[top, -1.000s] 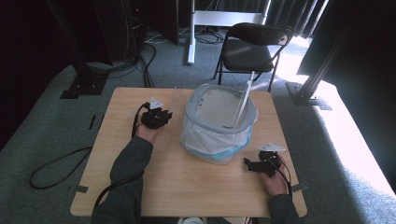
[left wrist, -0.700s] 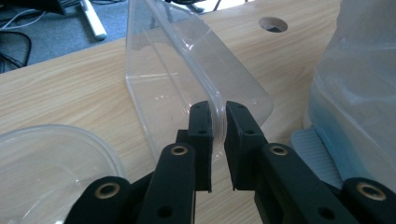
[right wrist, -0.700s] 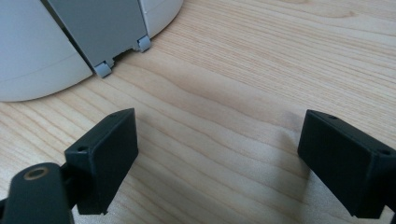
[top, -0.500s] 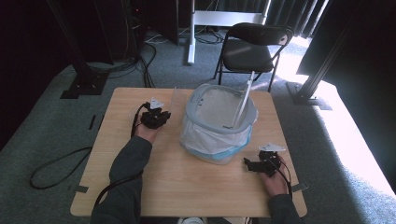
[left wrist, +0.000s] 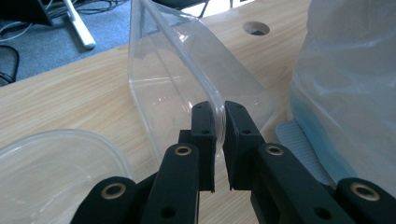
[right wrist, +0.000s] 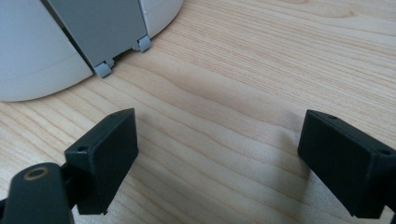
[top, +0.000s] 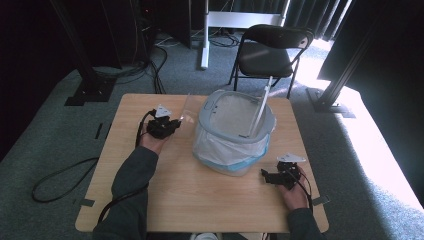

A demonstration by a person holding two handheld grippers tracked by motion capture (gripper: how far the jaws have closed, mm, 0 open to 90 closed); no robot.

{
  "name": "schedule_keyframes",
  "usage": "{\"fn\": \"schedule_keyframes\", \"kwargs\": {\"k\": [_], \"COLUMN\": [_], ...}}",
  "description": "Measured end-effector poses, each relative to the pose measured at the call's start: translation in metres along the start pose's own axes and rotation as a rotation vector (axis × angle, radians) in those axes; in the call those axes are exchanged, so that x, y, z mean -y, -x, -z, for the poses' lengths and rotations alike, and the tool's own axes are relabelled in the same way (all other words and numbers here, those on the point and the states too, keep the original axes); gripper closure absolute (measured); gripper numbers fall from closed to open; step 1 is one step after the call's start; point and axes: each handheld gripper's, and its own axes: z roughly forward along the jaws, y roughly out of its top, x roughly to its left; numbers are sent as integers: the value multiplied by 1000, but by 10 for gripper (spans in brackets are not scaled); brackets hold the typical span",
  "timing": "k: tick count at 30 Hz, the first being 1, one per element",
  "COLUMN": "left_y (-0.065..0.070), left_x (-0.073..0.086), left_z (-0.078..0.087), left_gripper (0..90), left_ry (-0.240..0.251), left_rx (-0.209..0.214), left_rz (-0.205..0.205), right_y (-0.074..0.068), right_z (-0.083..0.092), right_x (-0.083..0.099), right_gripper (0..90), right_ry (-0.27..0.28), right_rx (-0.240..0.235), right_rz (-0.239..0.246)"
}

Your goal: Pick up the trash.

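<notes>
My left gripper (left wrist: pixel 220 112) is shut on the rim of a clear plastic container (left wrist: pixel 173 70), which stands tilted on edge on the wooden table (top: pixel 210 205). Its jaws have just been closing, with the rim between them. In the high view that gripper (top: pixel 176 121) sits at the table's left, and the clear container (top: pixel 189 107) rises just beyond it. A second clear round piece (left wrist: pixel 51 172) lies beside the jaws. My right gripper (right wrist: pixel 219 140) rests open on bare wood near the table's right front (top: pixel 265 175), nothing between its fingers.
A grey-rimmed bin (top: pixel 210 107) lined with a white and blue bag (top: pixel 225 150) stands mid-table, close to the right of the container. Its base (right wrist: pixel 37 60) lies ahead of my right gripper. A cable hole (left wrist: pixel 256 28) is in the tabletop. A black chair (top: pixel 270 50) stands behind the table.
</notes>
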Motion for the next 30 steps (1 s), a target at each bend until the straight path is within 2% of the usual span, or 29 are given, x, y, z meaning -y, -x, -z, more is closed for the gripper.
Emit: {"fn": "schedule_keyframes", "kwargs": {"k": [2, 16, 30], "left_y": [-2, -14, -20], "left_x": [-1, -3, -15], "left_z": [4, 31, 57], "left_gripper": [836, 836, 835], "left_ry": [2, 52, 92], "left_rx": [-1, 30, 60], "left_rz": [-6, 25, 11], "right_y": [0, 0, 0], "right_z": [0, 0, 0], "right_x": [0, 0, 0], "right_gripper": [113, 113, 114], "right_ry": [0, 0, 0], "right_rx": [0, 0, 0], "right_rz": [0, 0, 0]}}
